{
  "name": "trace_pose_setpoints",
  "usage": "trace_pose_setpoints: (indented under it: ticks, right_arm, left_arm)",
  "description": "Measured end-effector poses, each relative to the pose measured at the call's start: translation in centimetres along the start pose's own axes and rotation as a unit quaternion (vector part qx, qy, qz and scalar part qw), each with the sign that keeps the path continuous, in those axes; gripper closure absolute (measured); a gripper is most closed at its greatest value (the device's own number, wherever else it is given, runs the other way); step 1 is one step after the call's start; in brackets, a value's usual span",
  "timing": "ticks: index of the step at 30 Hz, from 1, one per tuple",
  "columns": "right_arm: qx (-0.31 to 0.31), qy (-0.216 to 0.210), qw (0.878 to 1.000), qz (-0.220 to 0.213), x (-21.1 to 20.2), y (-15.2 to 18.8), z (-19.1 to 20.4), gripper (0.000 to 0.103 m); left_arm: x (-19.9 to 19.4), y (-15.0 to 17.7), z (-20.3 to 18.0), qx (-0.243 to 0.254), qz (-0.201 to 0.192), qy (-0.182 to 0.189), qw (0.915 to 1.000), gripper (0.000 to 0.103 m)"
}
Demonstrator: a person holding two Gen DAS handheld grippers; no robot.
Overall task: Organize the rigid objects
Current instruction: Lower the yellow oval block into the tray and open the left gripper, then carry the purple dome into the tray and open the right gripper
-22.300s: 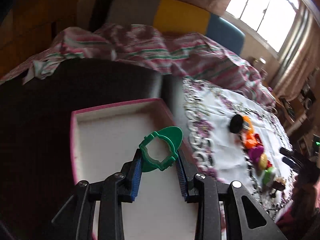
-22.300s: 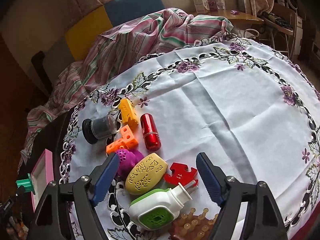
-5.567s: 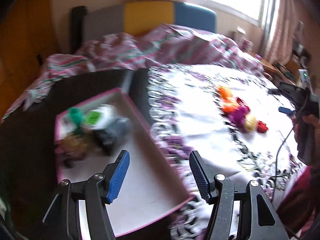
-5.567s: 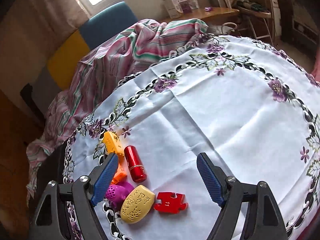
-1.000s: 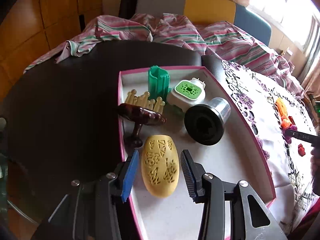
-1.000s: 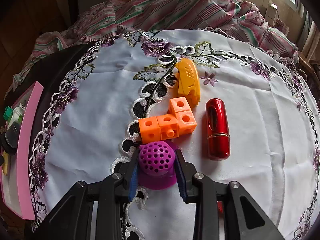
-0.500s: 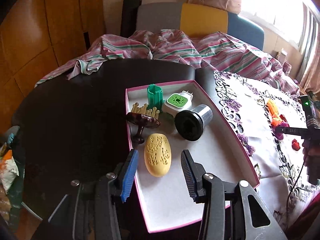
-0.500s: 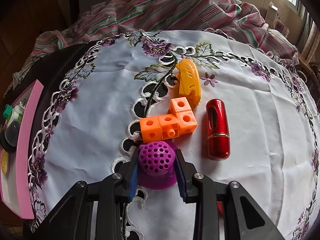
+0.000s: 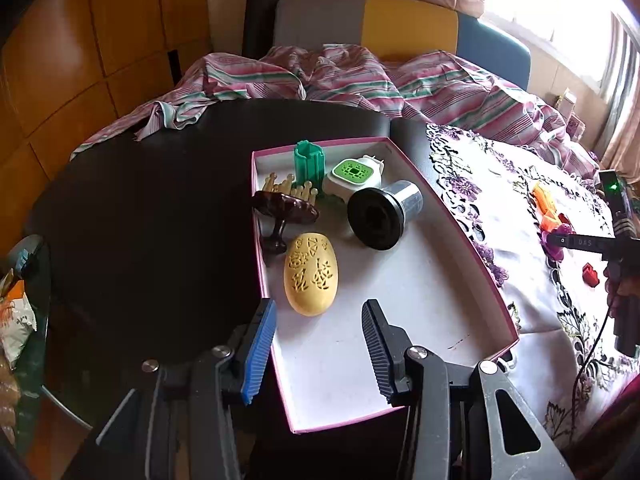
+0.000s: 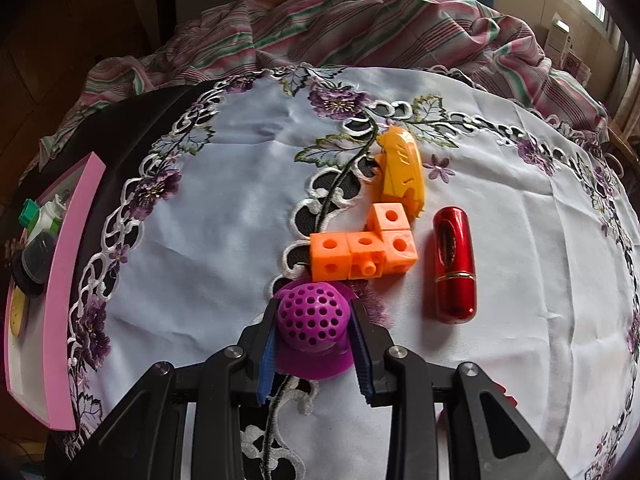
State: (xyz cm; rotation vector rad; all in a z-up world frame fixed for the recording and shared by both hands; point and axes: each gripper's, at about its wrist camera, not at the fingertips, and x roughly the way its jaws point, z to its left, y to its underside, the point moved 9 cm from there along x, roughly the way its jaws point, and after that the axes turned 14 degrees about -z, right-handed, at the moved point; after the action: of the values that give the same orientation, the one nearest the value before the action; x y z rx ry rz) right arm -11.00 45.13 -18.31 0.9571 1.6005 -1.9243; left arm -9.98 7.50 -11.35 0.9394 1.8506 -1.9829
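While the left gripper is being held with its jaws apart and nothing between them, the yellow oval piece is lying just ahead of them inside the pink-rimmed box. Further right, on the table, the right gripper is clamped on the purple perforated dome, one jaw on each flank. The orange cube cluster is lying just ahead of the jaws, apparently touching the dome's brim, and the red tube is lying off to their right. The dome is best being lifted straight up before being carried toward the box, so that the cubes are not being dragged along.
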Motion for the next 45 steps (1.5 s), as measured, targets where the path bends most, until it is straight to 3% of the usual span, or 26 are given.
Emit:
trace_pose_setpoints:
  ticks: [9, 17, 24, 33, 38, 45]
  right_arm:
    - [-0.031, -0.017, 0.999, 0.012, 0.3, 0.6, 1.9, 0.071]
    - [-0.034, -0.036, 0.999, -0.013, -1.9, -0.7, 4.5, 0.071]
    - [-0.081, -0.084, 0.992, -0.043, -4.9, -1.8, 11.5, 0.071]
    - [-0.166, -0.182, 0.967, -0.062, -8.0, -0.7, 24.9, 0.071]
    - [-0.189, -0.195, 0.962, -0.031, -5.8, 1.0, 29.6, 0.071]
    - [-0.187, -0.170, 0.968, 0.011, -1.3, 2.4, 31.8, 0.071]
  left_arm:
    - [-0.1, 0.4, 0.5, -0.004, 0.004, -0.003, 1.0000, 0.054]
    - [-0.5, 0.2, 1.9, -0.012, -0.008, -0.010, 0.9998, 0.054]
    - [-0.6, 0.3, 3.8, -0.035, -0.009, -0.019, 0.9992, 0.054]
    - [-1.1, 0.5, 5.4, -0.050, -0.011, -0.026, 0.9984, 0.054]
    - [-1.2, 0.5, 6.0, -0.054, -0.013, -0.026, 0.9981, 0.054]
    - [-0.9, 0.9, 7.0, -0.065, -0.009, -0.029, 0.9974, 0.054]
